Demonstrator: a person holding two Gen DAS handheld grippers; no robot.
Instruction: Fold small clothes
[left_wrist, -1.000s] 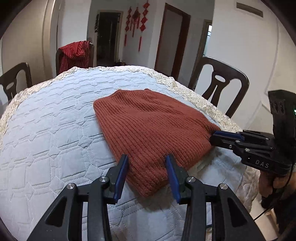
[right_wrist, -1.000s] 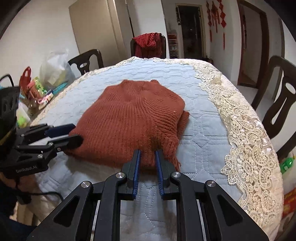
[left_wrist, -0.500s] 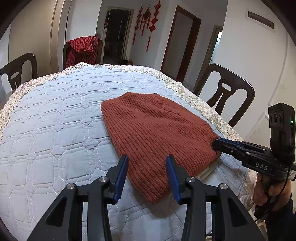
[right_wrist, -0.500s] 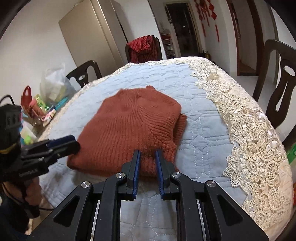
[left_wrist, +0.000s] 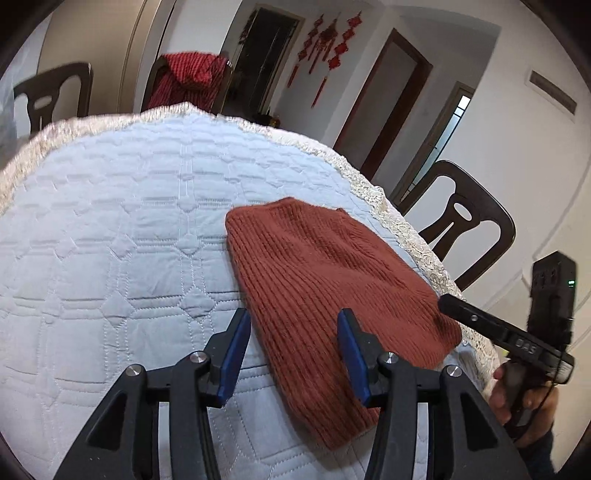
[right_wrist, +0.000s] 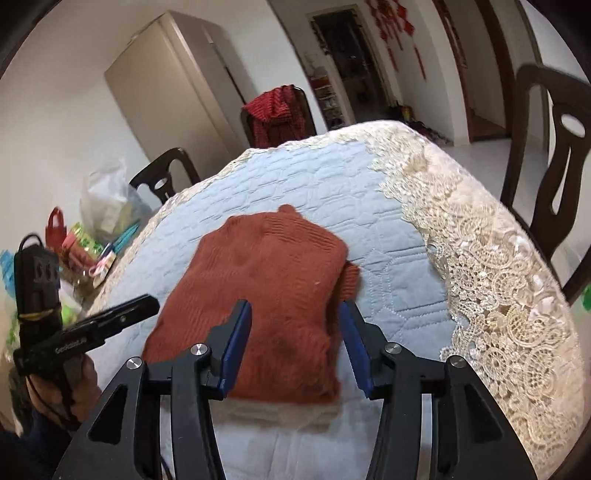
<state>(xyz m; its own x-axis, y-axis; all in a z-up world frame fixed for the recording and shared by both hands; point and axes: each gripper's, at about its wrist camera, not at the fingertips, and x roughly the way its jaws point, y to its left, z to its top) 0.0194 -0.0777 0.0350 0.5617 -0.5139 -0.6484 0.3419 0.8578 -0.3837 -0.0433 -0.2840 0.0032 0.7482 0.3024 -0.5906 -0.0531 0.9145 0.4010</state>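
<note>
A round table (left_wrist: 110, 229) under a pale blue quilted cloth with a lace border fills both views, with dark chairs (left_wrist: 465, 221) around it. On its near right part lies the rust-red knitted sweater (left_wrist: 317, 280), folded into a compact rectangle; a sleeve edge pokes out on its right side in the right wrist view. The left gripper (left_wrist: 291, 350) hangs over the sweater's near left corner, jaws opening, fabric below but not pinched. The right gripper (right_wrist: 295, 339) sits over the near edge, jaws opening wide, pads clear of the knit. To finish this fold well, I judge both tools should let go cleanly and lift straight off, so the soft knit is not dragged, then tuck in that stray sleeve.
</note>
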